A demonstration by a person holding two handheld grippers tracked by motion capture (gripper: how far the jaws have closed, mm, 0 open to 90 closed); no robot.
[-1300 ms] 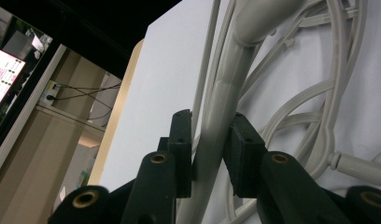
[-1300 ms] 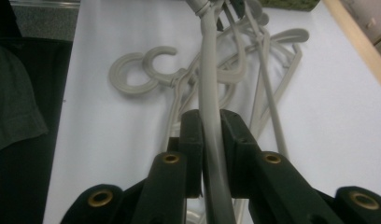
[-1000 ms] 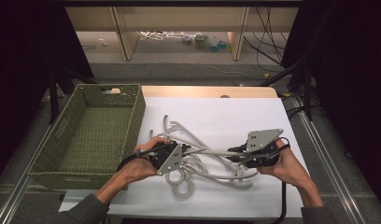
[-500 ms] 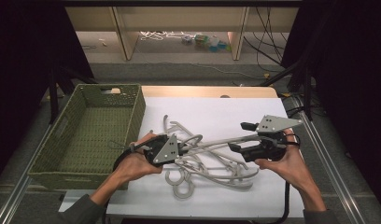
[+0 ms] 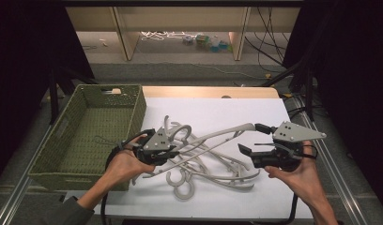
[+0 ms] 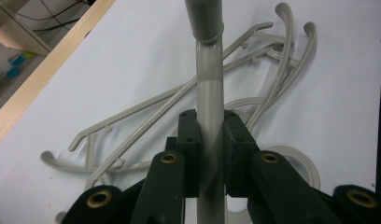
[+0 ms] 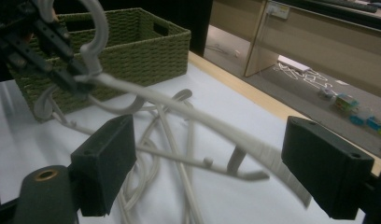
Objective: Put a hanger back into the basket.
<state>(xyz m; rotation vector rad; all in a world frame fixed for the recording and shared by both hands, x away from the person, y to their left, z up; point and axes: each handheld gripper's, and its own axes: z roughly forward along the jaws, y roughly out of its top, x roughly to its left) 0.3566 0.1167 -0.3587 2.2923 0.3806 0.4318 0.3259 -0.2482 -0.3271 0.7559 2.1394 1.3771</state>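
White tabletop (image 5: 218,110) is carrying a tangle of pale grey hangers (image 5: 203,164) at its centre, with a green woven basket (image 5: 86,133) sitting at nine o'clock. A person's left gripper (image 6: 210,140) is clamping narrowly on the neck of one lifted hanger (image 5: 218,136), whose arm is stretching toward three o'clock, raised above the pile. At that side the right gripper (image 7: 209,163) is hovering with jaws spread wide, the hanger's arm passing between them without touching either pad.
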